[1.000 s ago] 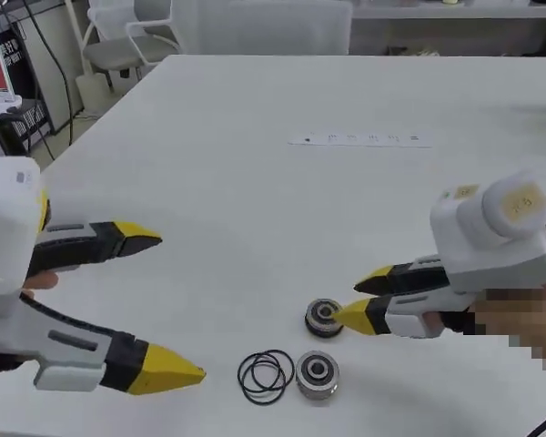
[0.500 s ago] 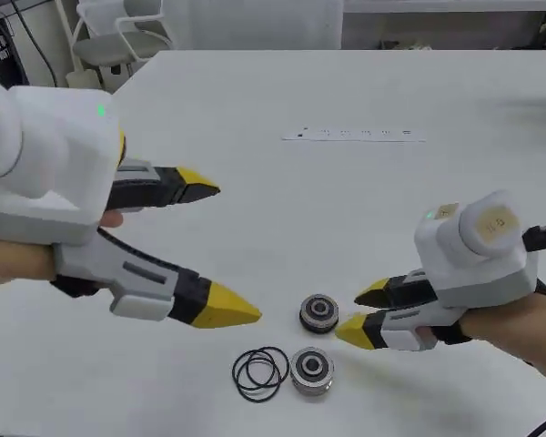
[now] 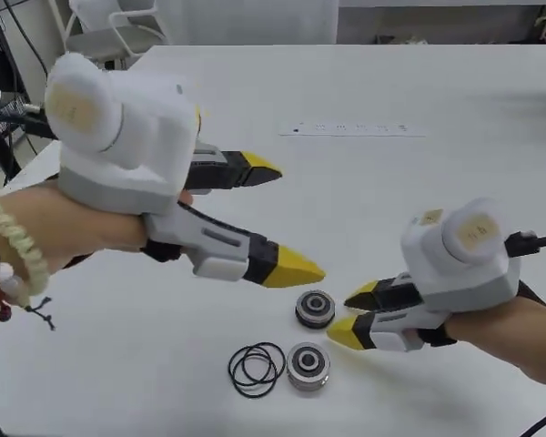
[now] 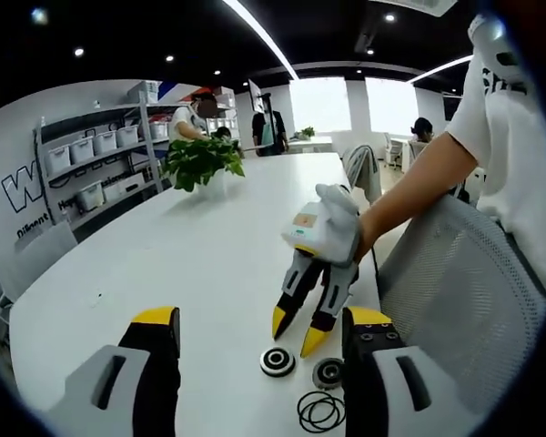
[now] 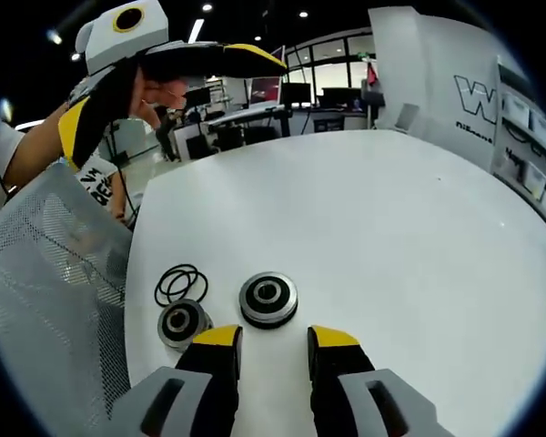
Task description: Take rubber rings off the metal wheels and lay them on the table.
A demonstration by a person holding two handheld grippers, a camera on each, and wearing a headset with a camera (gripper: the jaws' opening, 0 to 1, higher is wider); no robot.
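White desk, wheels close to its near edge

We see two metal wheels lying flat on the desk, just apart from each other. The dark-rimmed wheel sits right in front of the right tool, whose jaws stand a little apart and grip nothing. The silvery wheel lies nearer us, with a few loose black rubber rings overlapping just beside it. The left tool hovers above the desk, jaws wide apart and empty. In the gripper views the rings lie close to the desk edge, next to a mesh chair back. Beyond the wheels a wide open white top spreads out.
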